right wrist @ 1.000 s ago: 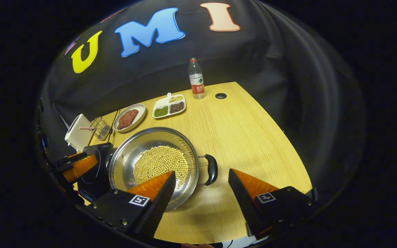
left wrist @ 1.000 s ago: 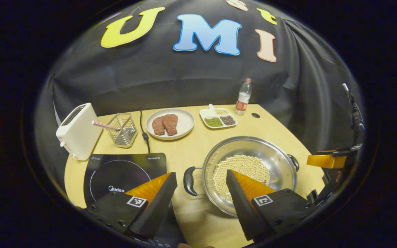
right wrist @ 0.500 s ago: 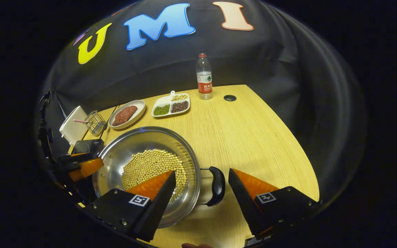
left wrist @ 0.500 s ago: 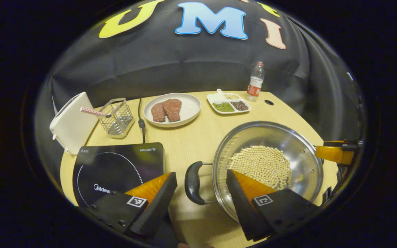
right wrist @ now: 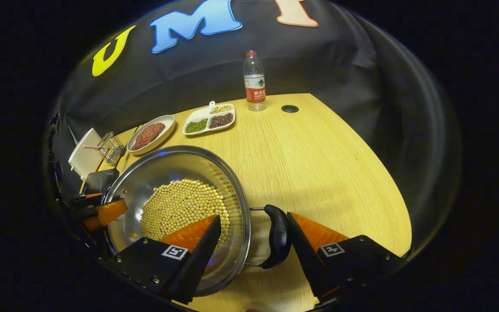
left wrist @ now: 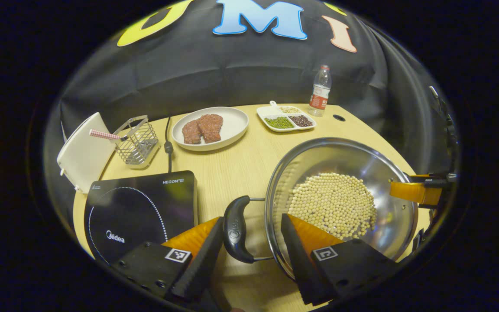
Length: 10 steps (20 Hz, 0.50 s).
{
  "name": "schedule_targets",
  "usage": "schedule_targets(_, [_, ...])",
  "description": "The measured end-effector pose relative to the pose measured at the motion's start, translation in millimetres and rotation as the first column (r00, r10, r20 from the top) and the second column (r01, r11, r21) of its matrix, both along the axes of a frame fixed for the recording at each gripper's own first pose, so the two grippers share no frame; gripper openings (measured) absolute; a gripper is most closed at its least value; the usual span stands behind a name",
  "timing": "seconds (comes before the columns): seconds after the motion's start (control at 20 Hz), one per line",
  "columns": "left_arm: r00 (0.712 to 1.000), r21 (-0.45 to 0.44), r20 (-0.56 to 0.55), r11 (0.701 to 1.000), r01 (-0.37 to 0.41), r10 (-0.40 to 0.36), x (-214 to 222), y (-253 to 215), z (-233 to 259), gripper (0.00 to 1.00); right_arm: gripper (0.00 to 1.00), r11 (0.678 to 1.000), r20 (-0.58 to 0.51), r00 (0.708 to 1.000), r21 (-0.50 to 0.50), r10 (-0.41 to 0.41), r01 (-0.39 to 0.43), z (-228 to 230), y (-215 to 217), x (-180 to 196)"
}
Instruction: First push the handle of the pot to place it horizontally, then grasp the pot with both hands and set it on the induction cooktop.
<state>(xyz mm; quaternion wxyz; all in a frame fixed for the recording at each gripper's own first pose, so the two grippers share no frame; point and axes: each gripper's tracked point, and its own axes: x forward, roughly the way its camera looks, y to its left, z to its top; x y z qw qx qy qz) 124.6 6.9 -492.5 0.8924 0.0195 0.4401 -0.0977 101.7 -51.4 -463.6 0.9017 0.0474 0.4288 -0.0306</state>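
A steel pot (left wrist: 388,225) holding pale beans stands on the wooden table, right of the black induction cooktop (left wrist: 137,208). Its left black handle (left wrist: 235,229) lies between the fingers of my left gripper (left wrist: 249,255), which is open, with the handle close to the left finger. In the right gripper view the pot (right wrist: 145,177) sits at the left. Its other black handle (right wrist: 277,236) lies inside my open right gripper (right wrist: 251,255), against the right finger. Each gripper shows at the pot's far side in the other's view: the right gripper (left wrist: 414,190) and the left gripper (right wrist: 102,212).
Behind the cooktop stand a white toaster (left wrist: 80,151) and a wire basket (left wrist: 137,141), with a black cable (left wrist: 168,145) beside them. A plate of meat (left wrist: 210,128), a divided dish of beans (left wrist: 286,119) and a water bottle (left wrist: 320,91) line the table's far edge.
Both grippers have moved in toward the pot. Each black handle, ahead of the fingertips before, now lies between the fingers. The pot itself has stayed put.
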Motion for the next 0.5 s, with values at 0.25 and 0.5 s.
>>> schedule_targets(0.25, [1.0, 0.021, -0.004, 1.0, 0.007, -0.007, 3.3, -0.2, -11.6, 0.81, 0.83, 0.999, -0.016, 1.0, -0.032, -0.026, 0.025, -16.2, -7.1, -1.0])
schedule_targets(0.5, [1.0, 0.014, -0.01, 1.0, 0.003, -0.003, 6.5, -0.6, -14.7, 0.78, 0.73, 0.999, -0.025, 0.998, 0.01, -0.049, 0.049, -25.0, -5.1, -1.4])
